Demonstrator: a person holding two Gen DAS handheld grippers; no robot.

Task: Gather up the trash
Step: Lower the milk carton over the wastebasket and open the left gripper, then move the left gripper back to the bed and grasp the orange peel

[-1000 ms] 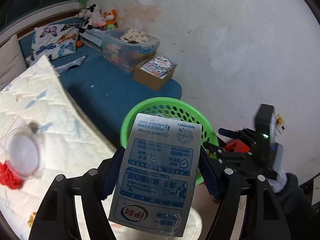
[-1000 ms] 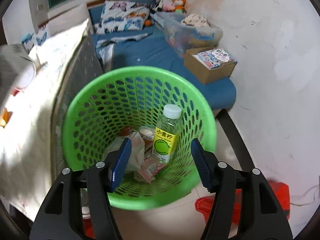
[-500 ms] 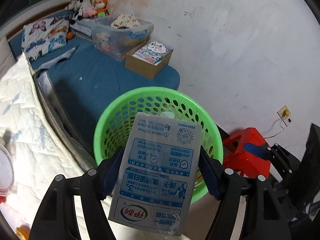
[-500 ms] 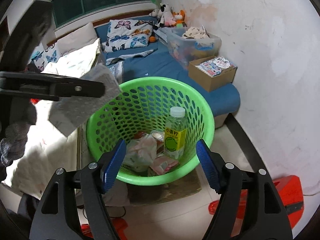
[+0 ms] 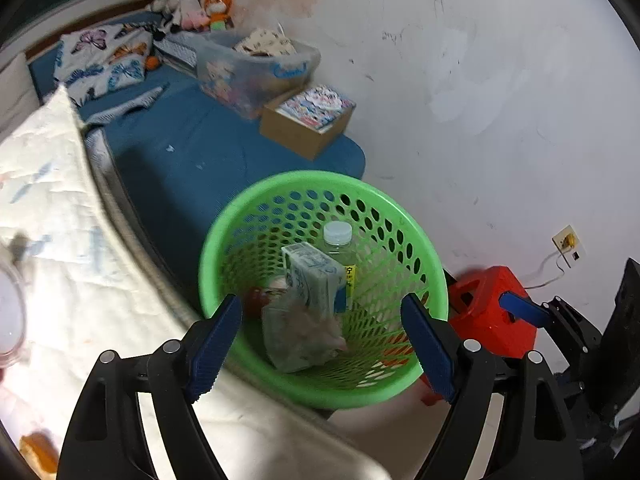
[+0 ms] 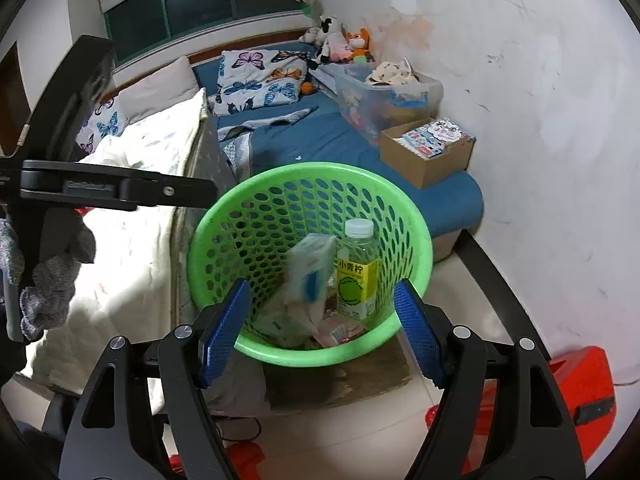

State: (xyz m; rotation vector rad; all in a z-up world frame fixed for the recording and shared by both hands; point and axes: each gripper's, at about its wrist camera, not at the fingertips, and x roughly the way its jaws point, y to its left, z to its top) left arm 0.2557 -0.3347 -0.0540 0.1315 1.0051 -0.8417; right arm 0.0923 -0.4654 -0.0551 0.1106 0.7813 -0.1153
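Observation:
A green perforated basket (image 5: 424,264) stands on the floor beside the bed; it also shows in the right wrist view (image 6: 416,236). Inside it lie a grey-blue milk carton (image 5: 316,276), blurred in the right wrist view (image 6: 310,264), a clear bottle with a yellow label (image 6: 356,268), and crumpled wrappers (image 5: 296,332). My left gripper (image 5: 320,344) is open and empty just above the basket's near rim. My right gripper (image 6: 320,332) is open and empty, above the basket's near rim. The left gripper's arm (image 6: 116,190) crosses the right wrist view at left.
A white quilted bed (image 5: 52,240) lies left of the basket. A blue mattress (image 5: 200,160) behind holds a cardboard box of booklets (image 5: 308,120) and a clear storage bin (image 5: 256,68). A white wall (image 5: 500,100) is on the right. A red stool (image 5: 492,308) stands right of the basket.
My left gripper opened and the milk carton dropped out of it into the basket. The right gripper drew back a little from the basket.

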